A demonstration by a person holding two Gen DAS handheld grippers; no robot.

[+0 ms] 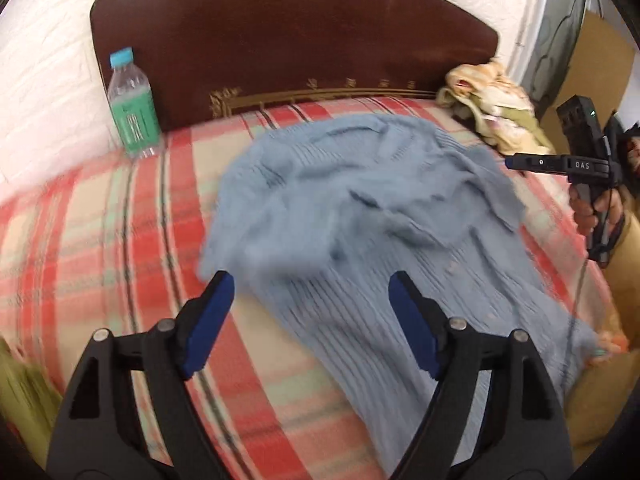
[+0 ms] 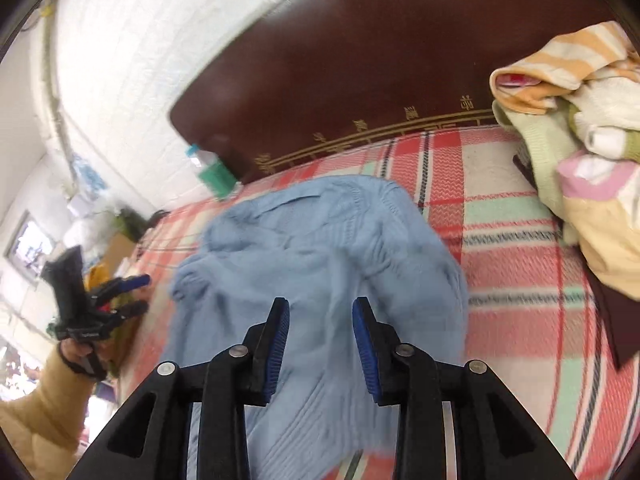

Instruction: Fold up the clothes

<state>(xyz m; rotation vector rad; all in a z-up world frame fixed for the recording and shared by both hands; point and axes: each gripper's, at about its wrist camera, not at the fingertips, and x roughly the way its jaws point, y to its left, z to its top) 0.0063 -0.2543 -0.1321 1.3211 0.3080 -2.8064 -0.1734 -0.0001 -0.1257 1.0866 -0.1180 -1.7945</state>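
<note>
Sweater (image 1: 360, 208): blue ribbed knit, rumpled | blanket (image 1: 100, 240): woven plaid

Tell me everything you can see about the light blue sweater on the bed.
The sweater is light blue knitted wool, as it looks, with ribbed and cable patterns and a collar at the far end, toward the headboard. It lies loose and rumpled on the red checked blanket, partly doubled over itself, not yet neatly folded. Its near part runs toward the cameras. Nothing grips it: the fingers of both grippers hang open above it. The pile of other clothes beside it does not touch it.
</note>
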